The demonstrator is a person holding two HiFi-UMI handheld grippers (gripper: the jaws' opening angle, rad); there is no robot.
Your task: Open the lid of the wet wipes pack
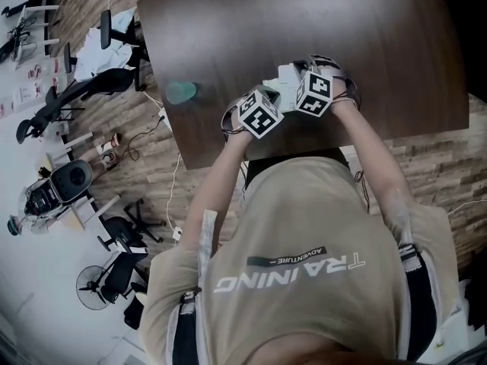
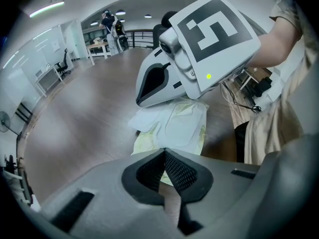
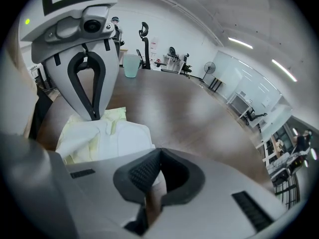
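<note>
L gripper (image 2: 164, 152) jaws clenched on wet wipes pack (image 2: 147, 142) edge, R gripper (image 3: 158, 151) clenched at lid (image 3: 124, 134).

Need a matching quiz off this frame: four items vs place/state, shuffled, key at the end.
Column A
1. cup
2. wet wipes pack
3. right gripper
4. black office chair

Column B
a. fingers shut together
b. on the floor, beside the table
c. lying flat on the table
d. standing upright on the table, near its edge

Pairs: 1-d; 2-c; 3-a; 4-b
</note>
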